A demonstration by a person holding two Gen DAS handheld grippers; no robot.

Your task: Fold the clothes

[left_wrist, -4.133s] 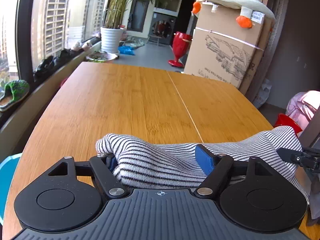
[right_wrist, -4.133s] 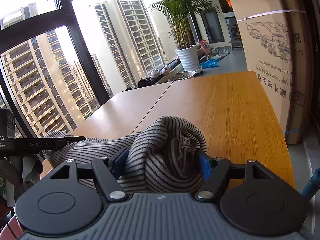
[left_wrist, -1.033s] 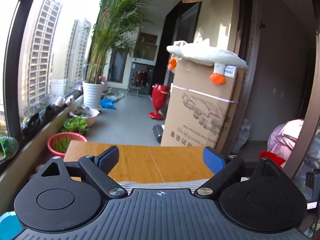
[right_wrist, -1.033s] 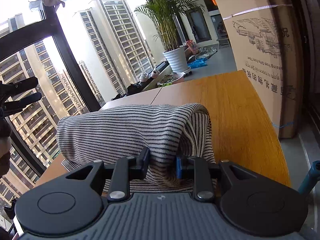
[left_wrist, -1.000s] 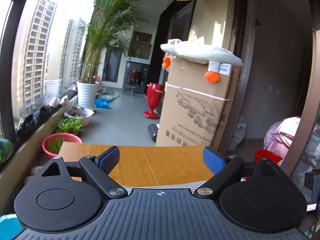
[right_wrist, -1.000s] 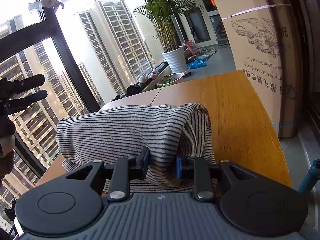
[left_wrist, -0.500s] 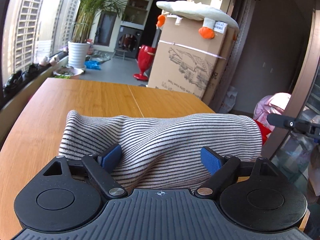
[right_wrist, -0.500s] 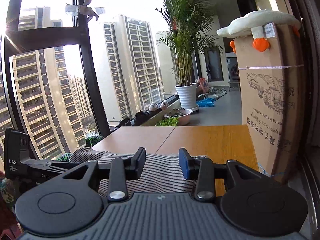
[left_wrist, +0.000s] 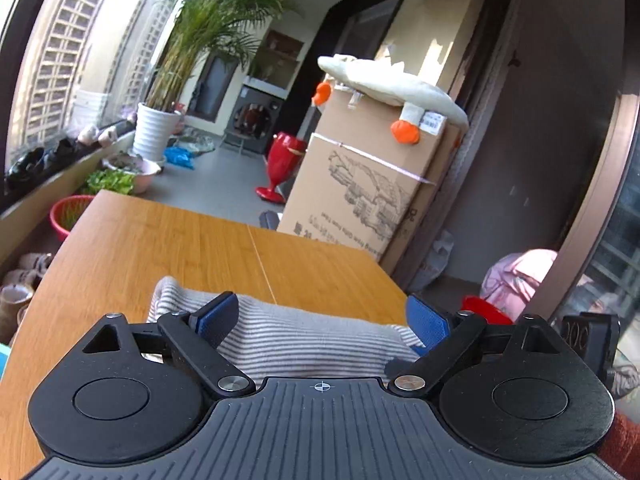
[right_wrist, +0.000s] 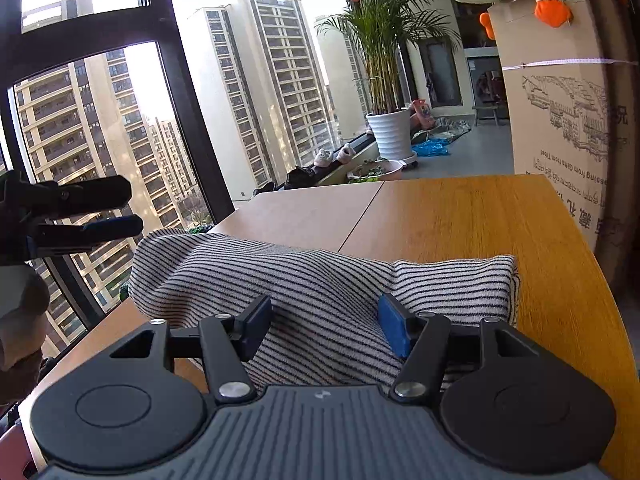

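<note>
Both tools are now standing free of the cloth: the right gripper [right_wrist: 324, 324] is holding its blue pads apart with nothing between them, hovering just above the striped garment [right_wrist: 320, 280], and the left gripper [left_wrist: 322, 318] is likewise spread wide and empty, its view tilted up toward the cardboard box [left_wrist: 360, 184] at about 1 o'clock. A second ago the right pads were pinched together on a raised bunch of stripes, and half a second ago they were already parting over it; now the fabric is lying slack on the wooden table [right_wrist: 480, 216], running from roughly 10 o'clock to 2 o'clock in the right wrist view with a doubled edge at its right end. That release suggests a fold has just been laid down and the piece is resting in a compact, layered bundle near the table's near edge, rather than the loose heap both tools were gripping four seconds ago. Against the half-second-old left view, the garment is sitting lower in frame, showing only as a blurred striped band at 6 o'clock between the spread fingers. In the right view the left tool is appearing at 9 o'clock, lifted well clear of the cloth. Whether another fold is needed I cannot tell from here.
</note>
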